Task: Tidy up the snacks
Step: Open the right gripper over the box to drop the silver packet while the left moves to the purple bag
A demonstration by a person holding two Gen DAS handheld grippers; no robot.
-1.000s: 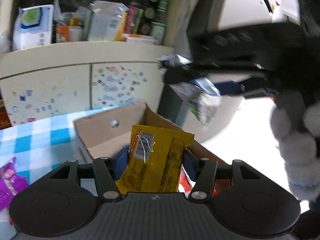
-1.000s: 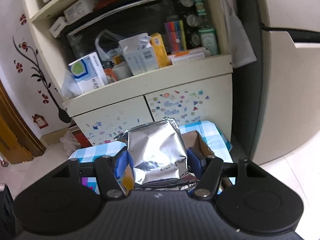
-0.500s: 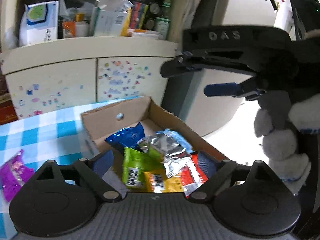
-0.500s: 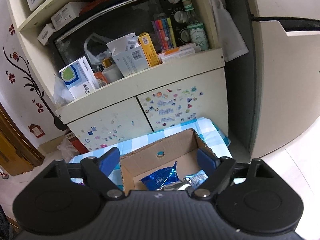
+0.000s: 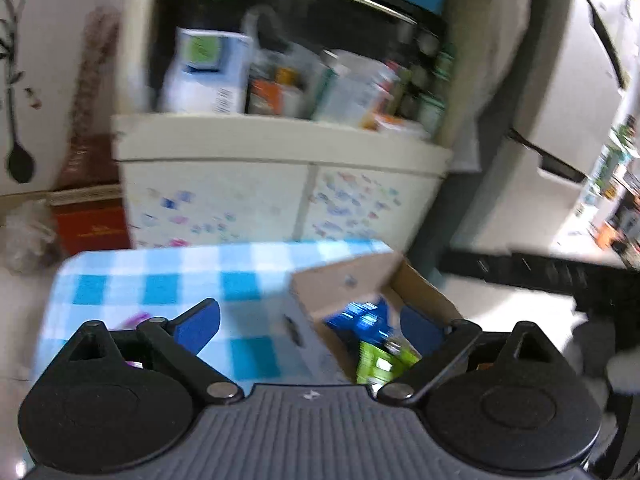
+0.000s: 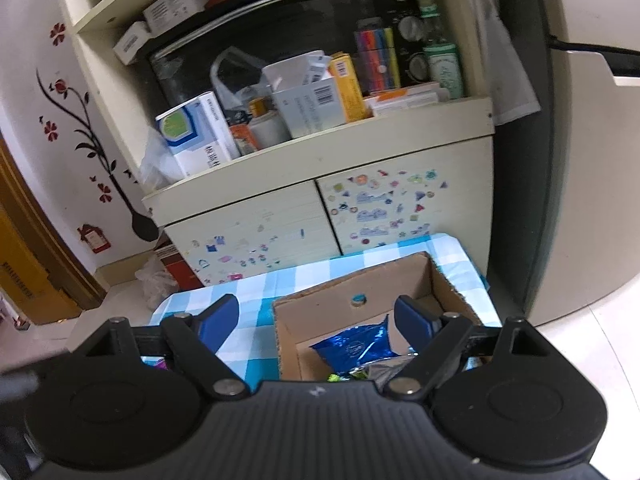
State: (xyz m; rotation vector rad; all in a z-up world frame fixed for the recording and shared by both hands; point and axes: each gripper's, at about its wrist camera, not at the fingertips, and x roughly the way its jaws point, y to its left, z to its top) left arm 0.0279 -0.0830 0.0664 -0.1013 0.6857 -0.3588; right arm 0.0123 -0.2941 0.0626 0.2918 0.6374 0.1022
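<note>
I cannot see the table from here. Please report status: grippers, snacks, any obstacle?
Left gripper open, jaws have just been opening, nothing between. Right gripper open, empty, over cardboard box. Blue packet and green packet in box. No obstacle seen.

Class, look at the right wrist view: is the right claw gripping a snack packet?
No. The right claw stands open and empty above the cardboard box, where the blue packet lies.

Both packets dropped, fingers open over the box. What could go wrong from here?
1. The purple packet sits mostly hidden behind the left gripper, so the next grasp may miss.
2. The cardboard box lies near the tablecloth corner; a nudge might push it off.
3. Packets like the blue one pile loosely and could spill.
</note>
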